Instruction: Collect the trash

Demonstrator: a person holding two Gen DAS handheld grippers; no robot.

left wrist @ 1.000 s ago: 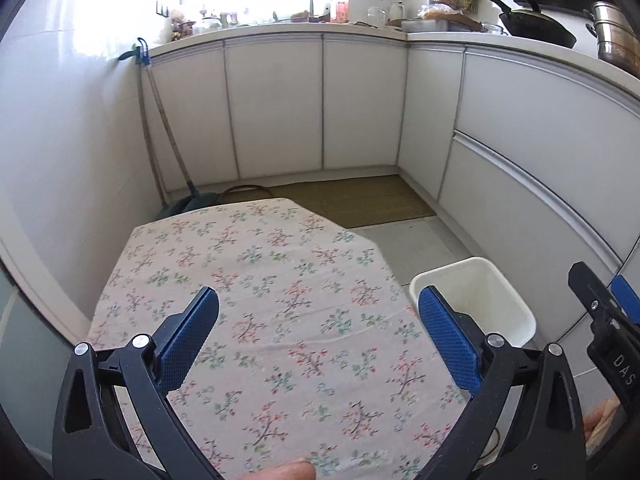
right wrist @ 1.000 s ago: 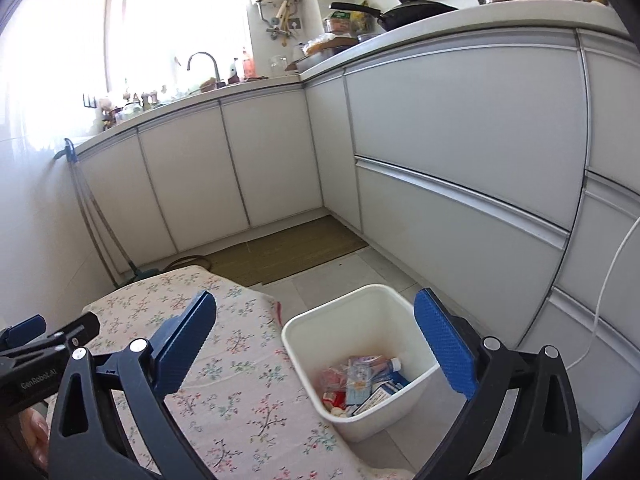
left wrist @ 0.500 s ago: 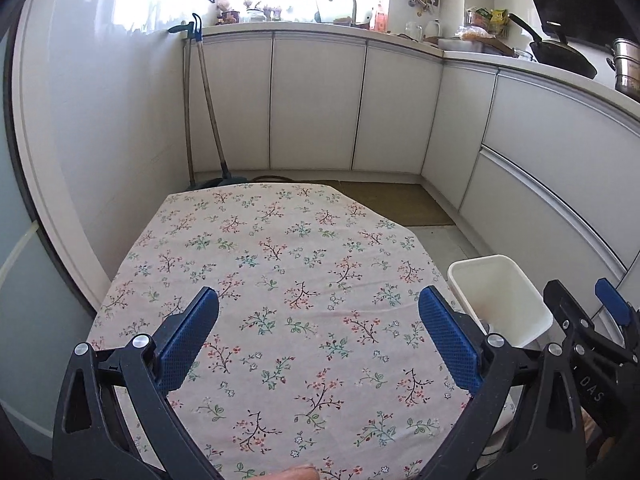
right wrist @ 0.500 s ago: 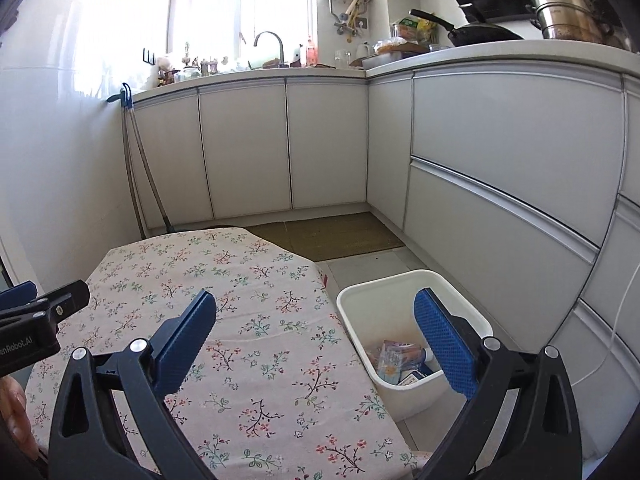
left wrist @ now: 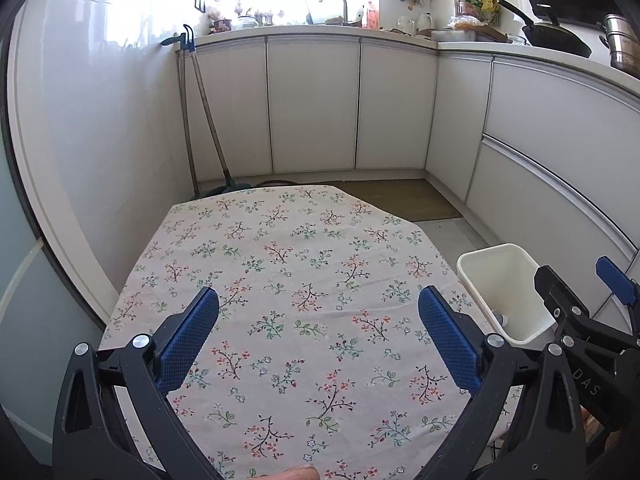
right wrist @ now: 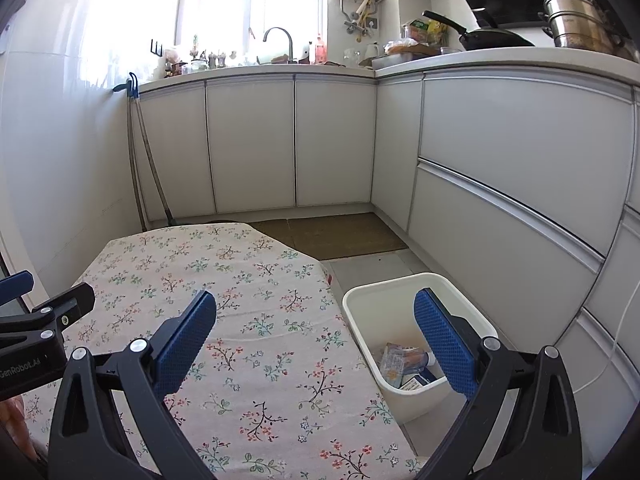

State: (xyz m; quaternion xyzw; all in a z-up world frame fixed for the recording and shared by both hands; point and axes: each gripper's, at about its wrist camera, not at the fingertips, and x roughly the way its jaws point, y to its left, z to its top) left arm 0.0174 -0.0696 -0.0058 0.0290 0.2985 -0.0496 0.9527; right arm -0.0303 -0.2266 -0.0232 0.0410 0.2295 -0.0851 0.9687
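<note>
both my claws, left gripper (left wrist: 318, 334) and right gripper (right wrist: 314, 336), gape wide and hold nothing above the flowered table (right wrist: 224, 288); the trash (right wrist: 404, 364) lies in the white bin (right wrist: 400, 286) just beside it, so collecting looks finished.

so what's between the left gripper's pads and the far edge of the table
Only bare floral cloth in the left wrist view; nothing lies on it ahead of the open left gripper.

Packaging trash (right wrist: 404, 366) inside white bin (right wrist: 400, 286)
</note>
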